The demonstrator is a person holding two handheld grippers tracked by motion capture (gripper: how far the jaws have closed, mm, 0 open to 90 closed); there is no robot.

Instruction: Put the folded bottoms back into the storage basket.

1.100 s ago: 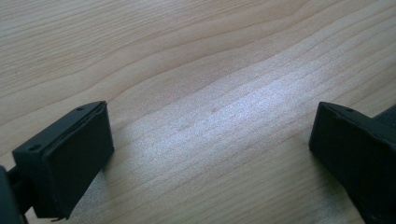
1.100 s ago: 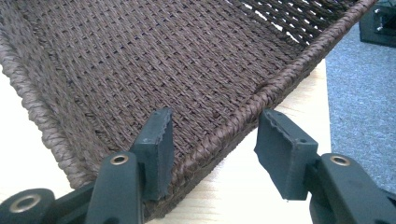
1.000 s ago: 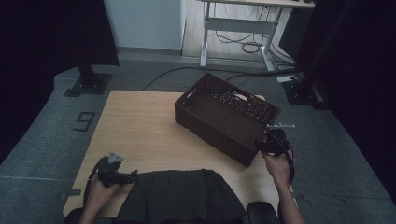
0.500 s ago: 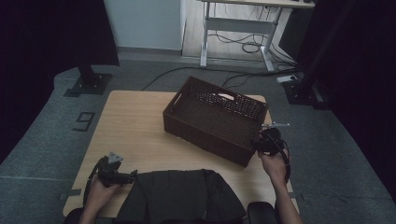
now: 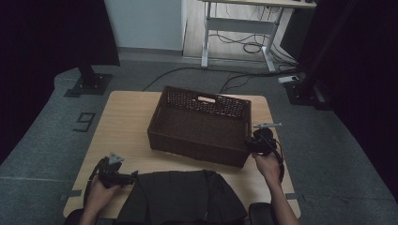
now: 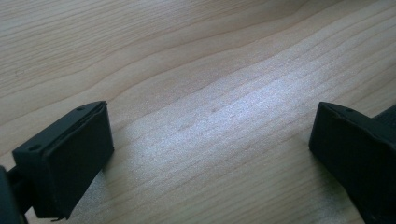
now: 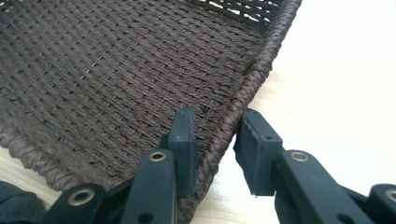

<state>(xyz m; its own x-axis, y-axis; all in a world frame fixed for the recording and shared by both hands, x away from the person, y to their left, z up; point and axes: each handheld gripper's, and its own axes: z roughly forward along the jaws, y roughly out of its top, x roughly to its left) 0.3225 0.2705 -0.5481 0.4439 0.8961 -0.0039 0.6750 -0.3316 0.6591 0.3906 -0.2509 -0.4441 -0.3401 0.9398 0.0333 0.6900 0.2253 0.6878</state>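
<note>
Presently, the woven basket point(image 5: 202, 124) sits at the centre of the bench point(image 5: 122, 117) in the high view, its near right corner at my right tool point(image 5: 259, 143). In the right gripper view that tool point(image 7: 212, 144) straddles the basket's braided rim, one jaw inside the wall, one outside; the jaws have just been closing on it. My left tool point(image 5: 112, 171), at lower left of the high view, stands released over bare wood. A dark garment point(image 5: 180, 197) lies at the bottom edge.
</note>
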